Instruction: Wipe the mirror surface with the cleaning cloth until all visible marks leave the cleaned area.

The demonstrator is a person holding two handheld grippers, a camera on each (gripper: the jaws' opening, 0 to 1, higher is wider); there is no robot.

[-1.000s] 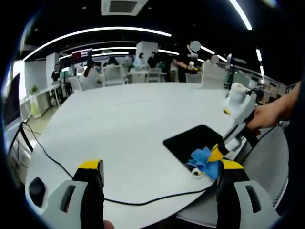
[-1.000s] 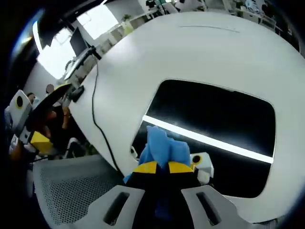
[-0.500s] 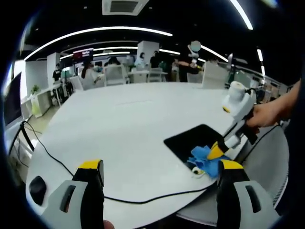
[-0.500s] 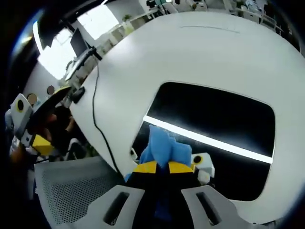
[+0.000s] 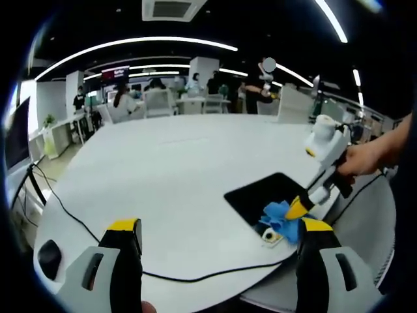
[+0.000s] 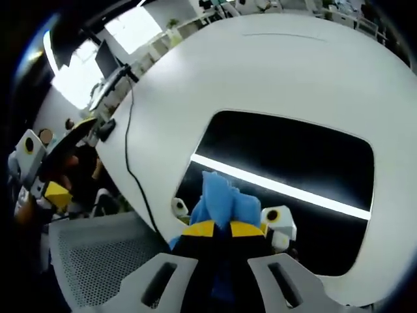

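Right gripper (image 6: pixel 218 228), clamping the blue cloth (image 6: pixel 223 202), has slid slightly along the mirror (image 6: pixel 293 163).

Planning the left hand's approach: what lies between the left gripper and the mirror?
In the left gripper view, bare white table and a black cable separate the open left gripper from the mirror.

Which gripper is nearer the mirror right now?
Right. The right gripper holds the blue cloth at the mirror near edge; the left gripper hangs open over the table's near rim, off to the mirror's side.
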